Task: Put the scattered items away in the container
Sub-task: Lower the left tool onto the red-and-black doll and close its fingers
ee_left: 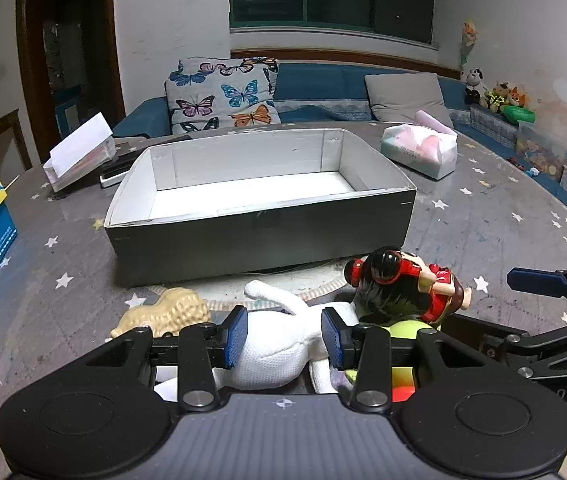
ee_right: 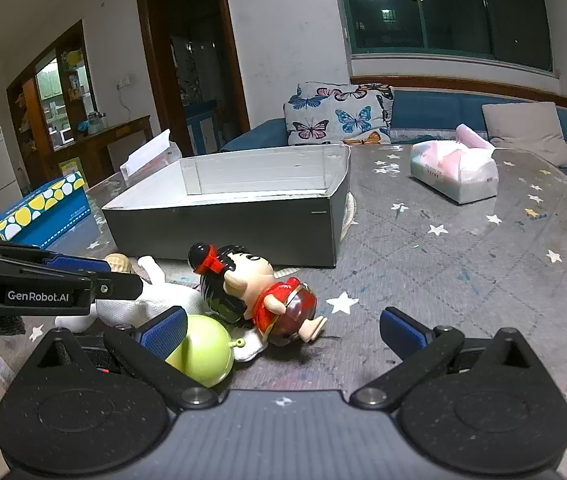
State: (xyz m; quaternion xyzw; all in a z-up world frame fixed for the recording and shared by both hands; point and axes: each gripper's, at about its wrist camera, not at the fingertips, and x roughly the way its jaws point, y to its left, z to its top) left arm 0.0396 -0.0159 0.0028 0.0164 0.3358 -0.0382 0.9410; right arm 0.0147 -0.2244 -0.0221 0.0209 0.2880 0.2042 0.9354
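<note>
The left tool is set open astride the plush – toys are heaped at 6 o'clock of the box. The right tool is spread wide; open desk is seen at 3 o'clock.

Both wrist views look low and forward across the desk, close to the toys; both share the grey box.
</note>
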